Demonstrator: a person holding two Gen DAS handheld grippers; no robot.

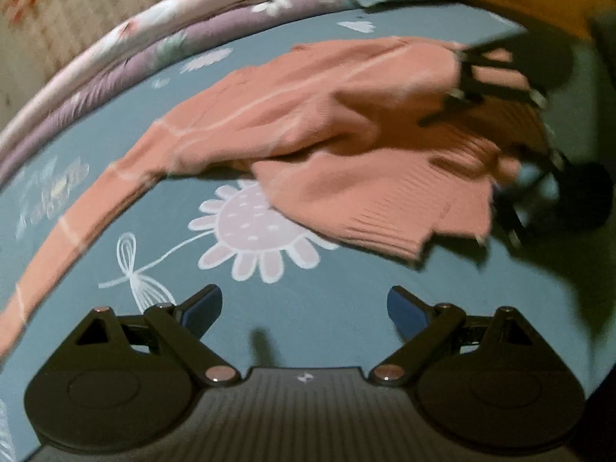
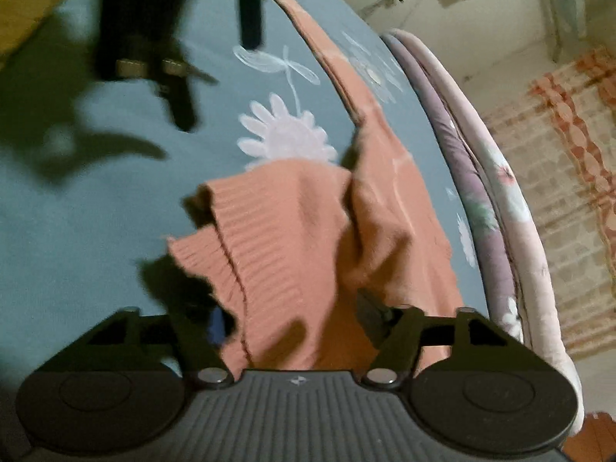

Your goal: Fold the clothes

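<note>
A ribbed, peach knit sweater lies rumpled on the flower-printed teal bedsheet, ahead of the left gripper, whose fingers stand released and empty. The right gripper straddles the sweater's ribbed hem, fingers parted, not pinching it.

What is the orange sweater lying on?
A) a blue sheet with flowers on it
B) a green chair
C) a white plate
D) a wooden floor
A: the orange sweater is spread over a blue sheet printed with a big white daisy, and no floor, plate or chair is under it.
</note>
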